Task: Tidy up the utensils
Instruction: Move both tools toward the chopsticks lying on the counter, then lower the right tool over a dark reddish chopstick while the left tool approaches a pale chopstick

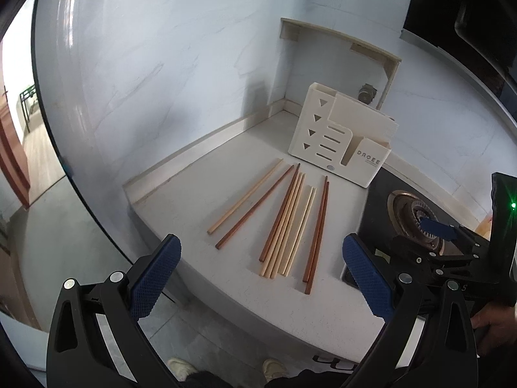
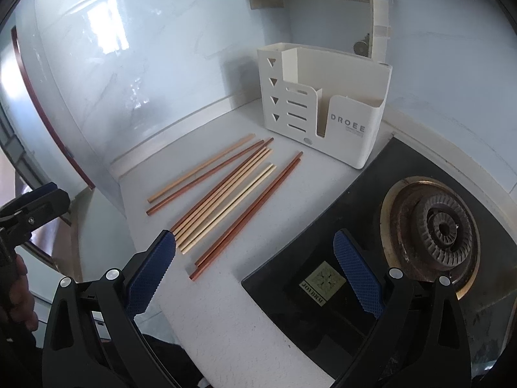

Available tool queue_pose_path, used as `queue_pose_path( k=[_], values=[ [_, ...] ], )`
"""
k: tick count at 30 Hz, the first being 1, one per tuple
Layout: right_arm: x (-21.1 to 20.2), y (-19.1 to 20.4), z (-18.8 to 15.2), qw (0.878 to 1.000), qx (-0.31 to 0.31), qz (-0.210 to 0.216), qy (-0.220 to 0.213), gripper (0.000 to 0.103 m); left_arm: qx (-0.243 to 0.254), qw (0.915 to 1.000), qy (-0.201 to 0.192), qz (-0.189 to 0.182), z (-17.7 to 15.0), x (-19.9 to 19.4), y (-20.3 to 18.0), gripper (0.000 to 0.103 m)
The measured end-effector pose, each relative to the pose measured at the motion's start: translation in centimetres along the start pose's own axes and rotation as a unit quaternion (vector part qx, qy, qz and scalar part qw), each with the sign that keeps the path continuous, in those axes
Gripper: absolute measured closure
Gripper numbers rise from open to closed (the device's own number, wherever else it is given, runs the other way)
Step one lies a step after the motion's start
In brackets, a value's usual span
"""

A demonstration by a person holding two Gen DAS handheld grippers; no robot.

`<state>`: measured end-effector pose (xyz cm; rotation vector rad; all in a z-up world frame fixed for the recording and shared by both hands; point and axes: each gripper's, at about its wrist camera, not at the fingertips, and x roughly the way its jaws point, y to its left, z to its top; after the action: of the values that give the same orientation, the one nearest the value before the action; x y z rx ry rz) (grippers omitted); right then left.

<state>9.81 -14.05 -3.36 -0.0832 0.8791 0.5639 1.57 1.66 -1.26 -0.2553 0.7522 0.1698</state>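
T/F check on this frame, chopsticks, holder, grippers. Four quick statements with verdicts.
1. The chopsticks lie flat on the counter. True.
2. The white holder already has chopsticks in it. False: none show in its compartments.
3. The left gripper and right gripper are both open and hold nothing. True.
4. The gas burner sits between the chopsticks and the wall. False: it is to their right, in a black cooktop.

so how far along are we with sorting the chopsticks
Nothing looks done: the white holder shows no utensils inside. Nothing is in hand; the left gripper and right gripper are both open and empty. All the chopsticks are still loose on the counter.
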Motion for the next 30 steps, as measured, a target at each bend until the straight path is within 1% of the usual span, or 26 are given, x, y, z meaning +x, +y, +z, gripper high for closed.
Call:
queue_pose_path(
  k=[6, 10, 14, 17, 20, 23, 26, 28, 30],
  values=[
    [0.0, 0.0, -0.2, 1.000, 0.013, -0.013, 0.009, 0.004, -0.005, 0.9999, 0.010, -0.004, 0.8, 0.1, 0.9, 0.005],
    [0.0, 0.4, 0.1, 0.999, 0.024, -0.026, 0.013, 0.004, 0.019, 0.9996, 0.015, -0.011, 1.3, 0.5, 0.9, 0.005],
    [0.2, 1.3, 0.4, 0.999, 0.030, -0.039, 0.018, 0.004, 0.028, 0.9992, 0.019, -0.023, 1.8, 0.9, 1.4, 0.006],
    [0.9, 1.9, 0.7, 0.998, 0.036, -0.052, 0.021, 0.004, 0.037, 0.9984, 0.032, -0.030, 2.3, 1.4, 2.1, 0.006],
    [1.6, 2.4, 1.1, 0.996, 0.055, -0.065, 0.027, 0.004, 0.047, 0.9970, 0.049, -0.038, 2.8, 2.0, 2.8, 0.005],
    [2.2, 2.5, 1.6, 0.995, 0.063, -0.066, 0.030, 0.004, 0.055, 0.9965, 0.049, -0.039, 3.5, 2.2, 3.4, 0.006],
    [2.8, 2.5, 2.1, 0.996, 0.047, -0.065, 0.039, 0.004, 0.047, 0.9962, 0.065, -0.033, 4.1, 3.0, 3.9, 0.005],
    [3.3, 2.4, 2.4, 0.996, 0.035, -0.063, 0.047, 0.004, 0.036, 0.9959, 0.076, -0.035, 4.3, 3.8, 4.3, 0.006],
    [3.9, 2.3, 2.5, 0.996, 0.030, -0.057, 0.055, 0.004, 0.037, 0.9953, 0.083, -0.035, 4.5, 4.4, 4.4, 0.006]
  ],
)
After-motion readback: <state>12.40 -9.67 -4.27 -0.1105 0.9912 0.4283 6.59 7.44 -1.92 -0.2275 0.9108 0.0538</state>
